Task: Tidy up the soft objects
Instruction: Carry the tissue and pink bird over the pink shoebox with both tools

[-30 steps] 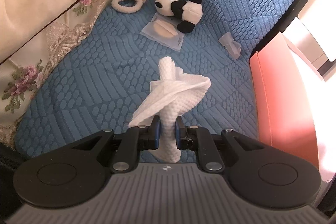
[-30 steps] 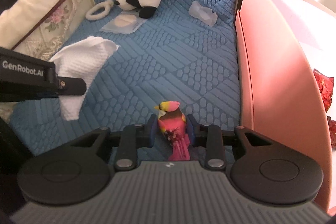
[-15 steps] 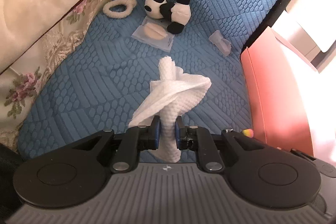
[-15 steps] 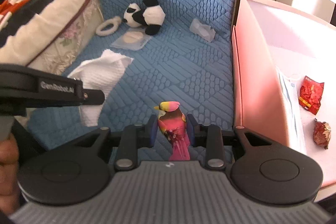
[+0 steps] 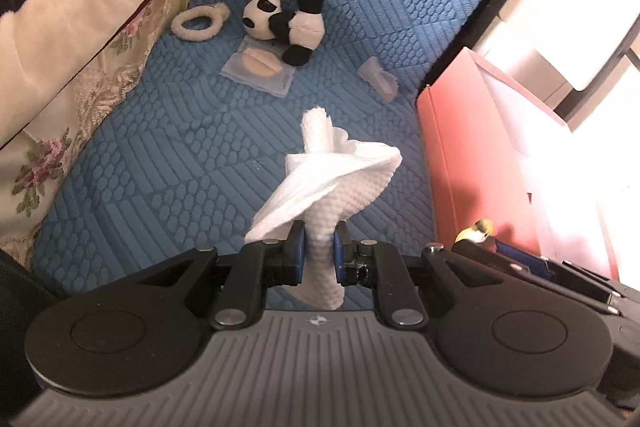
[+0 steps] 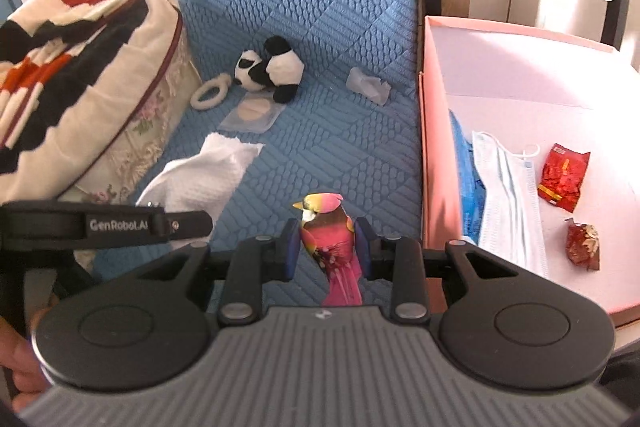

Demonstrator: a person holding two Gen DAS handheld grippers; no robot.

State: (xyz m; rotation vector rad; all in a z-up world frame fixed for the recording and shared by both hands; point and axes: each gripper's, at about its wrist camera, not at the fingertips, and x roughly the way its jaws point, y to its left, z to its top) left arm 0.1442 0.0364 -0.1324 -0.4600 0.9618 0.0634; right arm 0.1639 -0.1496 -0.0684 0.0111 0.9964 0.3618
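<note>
My left gripper (image 5: 319, 247) is shut on a white textured cloth (image 5: 336, 179), which hangs above the blue quilted seat (image 5: 160, 155). The same cloth (image 6: 200, 179) shows at the left of the right wrist view, beside the left gripper's arm (image 6: 108, 225). My right gripper (image 6: 326, 247) is shut on a pink toy bird (image 6: 330, 231) with a yellow beak; the bird's head (image 5: 478, 230) peeks into the left wrist view. A pink box (image 6: 436, 163) stands to the right of the seat. A panda plush (image 5: 286, 23) lies at the back of the seat.
Near the panda lie a cream fluffy ring (image 5: 198, 23), a clear pouch with a puff (image 5: 260, 67) and a small clear wrapper (image 5: 378, 79). The pink box holds a face mask (image 6: 508, 195), blue plastic (image 6: 466, 183) and red packets (image 6: 562, 177). A striped blanket on a floral cushion (image 6: 80, 67) borders the left.
Both grippers rose and drew back with their loads, so the seat's objects look smaller. The inside of the pink box came into the right wrist view.
</note>
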